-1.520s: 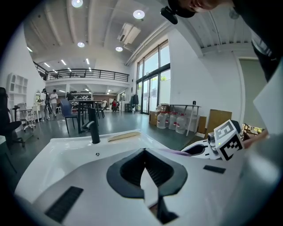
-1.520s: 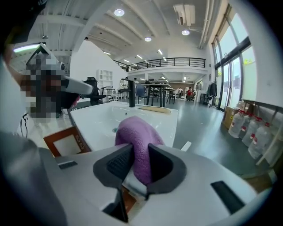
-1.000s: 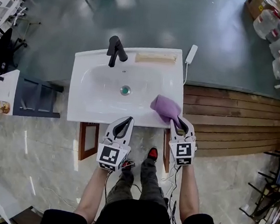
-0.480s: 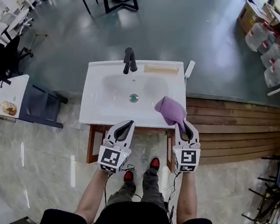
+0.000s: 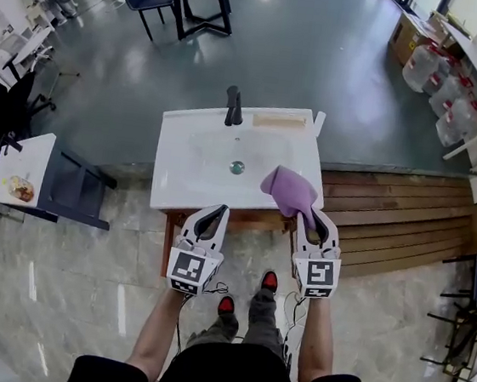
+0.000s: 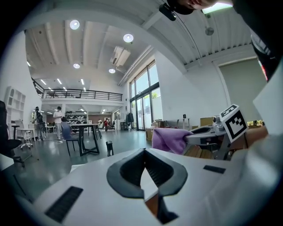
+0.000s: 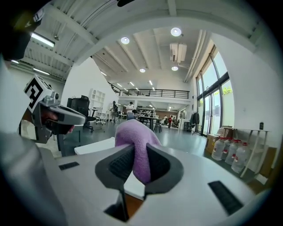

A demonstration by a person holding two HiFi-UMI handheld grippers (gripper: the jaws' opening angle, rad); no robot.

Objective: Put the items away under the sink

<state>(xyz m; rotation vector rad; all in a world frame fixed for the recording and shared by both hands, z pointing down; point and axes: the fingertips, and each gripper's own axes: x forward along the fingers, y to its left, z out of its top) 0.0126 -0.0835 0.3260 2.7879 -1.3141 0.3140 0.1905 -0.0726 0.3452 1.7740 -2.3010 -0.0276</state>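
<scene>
The right hand-held gripper [image 7: 138, 151] is clamping a purple cloth [image 5: 288, 187]. Its jaws are standing only slightly apart, with the fabric pinched between the pads and bunching out beyond the tips. The left hand-held gripper [image 6: 143, 152] is carrying nothing, and its jaws are meeting at the tips.

In the head view both are hovering level and side by side, just in front of the front edge of the white sink [image 5: 172, 174]. The cloth is hanging in the air over the sink's front right corner and does not appear to be resting on it. Its long axis is running from the jaws away from the person, toward the basin.

The space under the sink is showing only as a brown wooden strip [image 5: 252, 220] beneath the front edge, so it is lying below and slightly ahead of the cloth. The right hand is the nearer one, and it is already gripping the cloth. The coming move is therefore likely calling for a descent in front of the sink and then a reach inward.

No brand or writing is legible. The only print visible is the square black-and-white pattern on each marker cube [image 5: 320, 274].
</scene>
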